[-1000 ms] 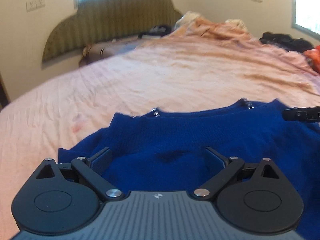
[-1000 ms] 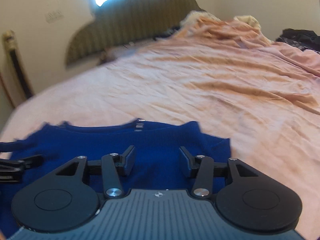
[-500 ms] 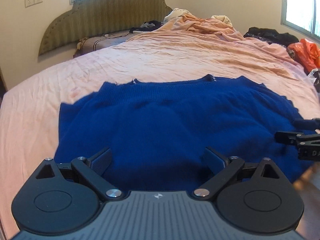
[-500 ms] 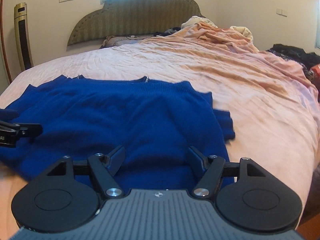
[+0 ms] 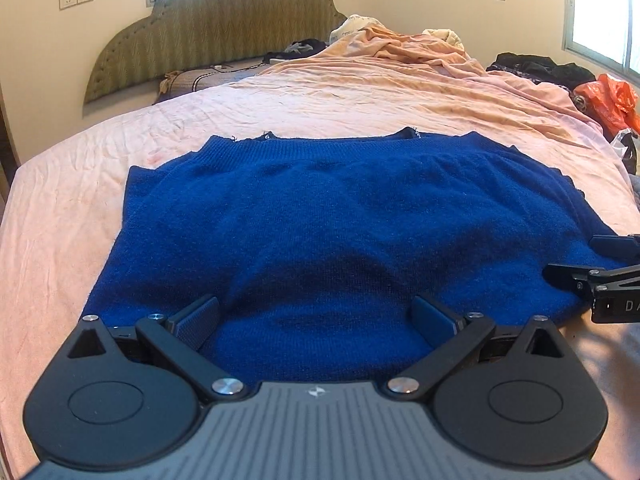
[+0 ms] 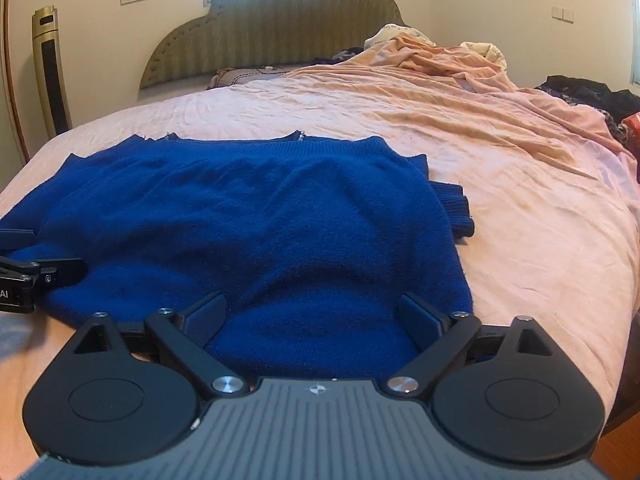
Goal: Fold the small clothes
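A blue knit sweater (image 5: 332,232) lies flat on the pink bedsheet (image 5: 320,108), neckline away from me and hem nearest. A folded sleeve cuff (image 6: 456,208) sticks out at its right side. My left gripper (image 5: 316,316) is open just above the hem on the left half, nothing between its fingers. My right gripper (image 6: 312,314) is open over the hem on the right half, also holding nothing. Each gripper shows at the edge of the other's view: the right gripper (image 5: 600,276) and the left gripper (image 6: 36,272).
A padded headboard (image 5: 224,28) and a pillow (image 5: 192,80) are at the far end. Rumpled peach bedding (image 5: 420,52) is heaped at the back right. Dark clothes (image 5: 536,68) and an orange bag (image 5: 612,100) lie at the right bed edge. A tower fan (image 6: 50,72) stands left.
Both grippers have pulled back toward the foot of the bed, away from the neckline to the hem. The whole sweater now shows, lying flat; both grippers stay open.
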Action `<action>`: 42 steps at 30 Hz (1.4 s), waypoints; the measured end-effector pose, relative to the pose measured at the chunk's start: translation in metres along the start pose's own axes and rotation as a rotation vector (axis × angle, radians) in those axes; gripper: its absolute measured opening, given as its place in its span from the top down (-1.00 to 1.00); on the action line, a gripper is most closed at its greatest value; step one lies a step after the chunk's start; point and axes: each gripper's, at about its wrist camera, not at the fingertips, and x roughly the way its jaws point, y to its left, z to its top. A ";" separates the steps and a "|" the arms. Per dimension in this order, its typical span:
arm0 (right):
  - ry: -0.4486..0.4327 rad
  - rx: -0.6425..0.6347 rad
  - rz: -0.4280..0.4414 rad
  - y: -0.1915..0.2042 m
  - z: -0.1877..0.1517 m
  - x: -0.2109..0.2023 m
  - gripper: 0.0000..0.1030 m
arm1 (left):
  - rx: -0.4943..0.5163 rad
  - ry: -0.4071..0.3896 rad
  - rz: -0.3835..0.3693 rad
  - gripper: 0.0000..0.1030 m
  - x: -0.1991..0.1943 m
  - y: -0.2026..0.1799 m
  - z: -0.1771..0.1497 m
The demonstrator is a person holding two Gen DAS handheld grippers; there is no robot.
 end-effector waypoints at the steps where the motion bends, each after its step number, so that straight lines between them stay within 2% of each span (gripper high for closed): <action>1: 0.001 -0.001 0.000 0.000 0.001 0.000 -0.85 | -0.001 -0.001 -0.001 -1.00 0.000 0.000 0.000; 24: 0.002 0.002 -0.001 0.001 0.000 0.002 -0.88 | -0.033 -0.022 -0.016 -1.00 -0.004 0.006 -0.002; 27: 0.001 0.002 0.000 0.001 0.000 0.002 -0.88 | -0.126 -0.066 -0.005 -1.00 -0.020 0.020 -0.006; 29: 0.001 0.003 0.001 0.001 0.000 0.002 -0.89 | -0.232 -0.088 -0.011 -1.00 -0.036 0.036 -0.012; 32: 0.001 0.003 0.004 0.001 -0.001 0.002 -0.91 | -0.430 -0.100 -0.081 -1.00 -0.056 0.063 -0.025; 34: 0.001 0.005 0.008 0.001 -0.001 0.002 -0.92 | -0.545 -0.076 -0.120 -1.00 -0.061 0.075 -0.034; 36: 0.001 0.007 0.012 0.001 -0.001 0.003 -0.92 | -0.611 -0.069 -0.149 -1.00 -0.063 0.081 -0.041; 40: -0.001 0.014 0.021 0.000 -0.002 0.002 -0.94 | -0.767 -0.106 -0.227 -1.00 -0.061 0.096 -0.050; 42: -0.002 0.015 0.025 -0.001 -0.001 0.002 -0.95 | -0.827 -0.120 -0.235 -1.00 -0.055 0.103 -0.048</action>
